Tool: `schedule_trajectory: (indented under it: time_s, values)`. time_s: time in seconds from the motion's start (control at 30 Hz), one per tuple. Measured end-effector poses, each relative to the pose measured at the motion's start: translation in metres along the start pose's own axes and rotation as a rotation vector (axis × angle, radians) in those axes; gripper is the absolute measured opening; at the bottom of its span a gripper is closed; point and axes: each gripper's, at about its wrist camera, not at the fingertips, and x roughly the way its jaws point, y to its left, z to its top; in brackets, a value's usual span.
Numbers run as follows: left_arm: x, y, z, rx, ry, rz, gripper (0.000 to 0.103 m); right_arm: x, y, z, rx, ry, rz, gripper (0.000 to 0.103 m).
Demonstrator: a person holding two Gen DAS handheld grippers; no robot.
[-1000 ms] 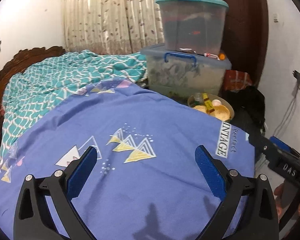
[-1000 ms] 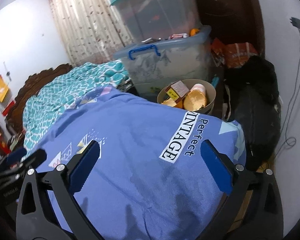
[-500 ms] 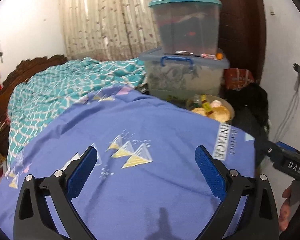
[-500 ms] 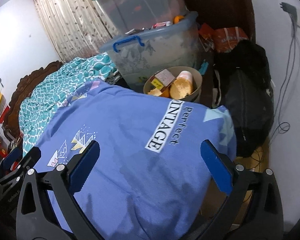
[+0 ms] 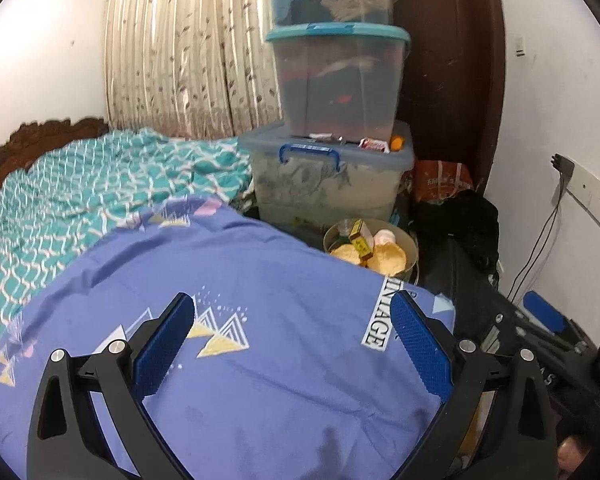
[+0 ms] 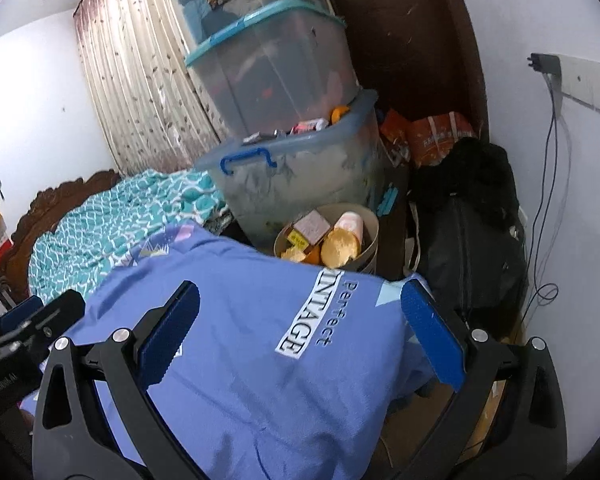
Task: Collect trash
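Trash (image 5: pixel 366 246) filled a tan bin (image 5: pixel 412 240) beyond the blue bedsheet (image 5: pixel 280 320) in the left view; left gripper (image 5: pixel 292 344) hovered spread, empty. Right view: right gripper (image 6: pixel 300 336) likewise gaped, aimed toward the bin, seemingly finished.

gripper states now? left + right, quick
Left hand-held gripper: open, holding nothing, above the blue bedsheet.
Right hand-held gripper: open, holding nothing, over the same sheet, pointed toward the trash bin.

Purple bedsheet (image 5: pixel 260 320) over bed, teal quilt (image 5: pixel 100 192) behind — stacked storage boxes (image 5: pixel 336 120) by curtain (image 5: pixel 188 48)
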Motion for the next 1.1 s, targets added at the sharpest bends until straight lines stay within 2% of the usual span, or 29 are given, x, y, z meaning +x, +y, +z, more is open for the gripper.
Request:
schedule_trajectory:
  time_s: [0.23,0.47,1.1]
  values:
    - [0.004,0.024,0.001,-0.058,0.025,0.033,0.094,0.009,0.012,-0.010,-0.031,0.032,0.018,0.100]
    - [0.003,0.025,0.002,-0.045,0.023,0.073,0.094,0.013,0.014,-0.012,-0.051,0.055,0.028,0.100]
    - [0.002,0.023,0.001,-0.042,0.024,0.075,0.094,0.006,0.019,-0.011,-0.055,0.056,0.044,0.100]
